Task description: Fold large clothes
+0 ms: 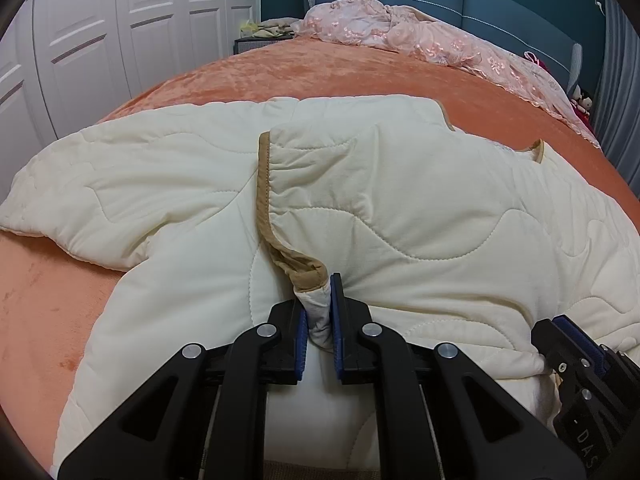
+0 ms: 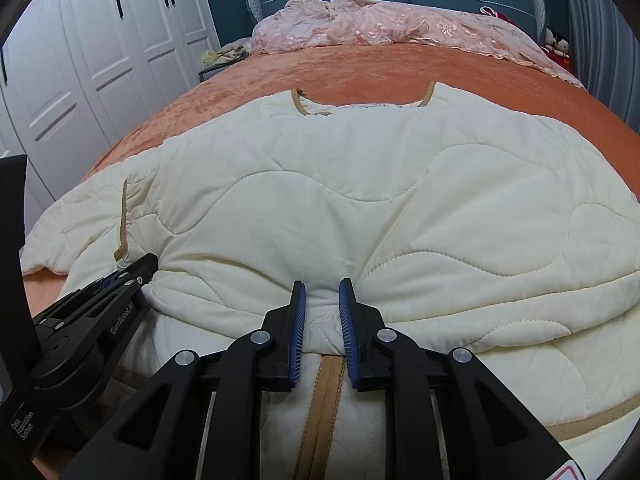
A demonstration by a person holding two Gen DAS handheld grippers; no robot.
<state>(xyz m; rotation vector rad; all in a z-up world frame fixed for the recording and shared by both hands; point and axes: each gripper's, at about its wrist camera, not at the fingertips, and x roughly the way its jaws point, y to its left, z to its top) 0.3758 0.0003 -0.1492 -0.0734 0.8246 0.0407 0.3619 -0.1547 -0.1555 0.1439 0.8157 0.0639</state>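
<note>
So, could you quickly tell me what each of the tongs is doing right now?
Left tongs: closed on the cream quilted garment, at its tan-trimmed edge.
Right tongs: closed on a fold of the same garment.

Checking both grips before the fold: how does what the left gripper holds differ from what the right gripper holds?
The left gripper pinches a narrow tan-trimmed corner of the cream quilted garment, bunched thin between its fingers. The right gripper clamps a wider, puffier plain cream fold of the garment, with tan trim running below its fingers rather than in them. The left gripper sits toward the garment's left side, the right gripper nearer its middle. Both are shut on the same garment, lying on the orange bedspread.
</note>
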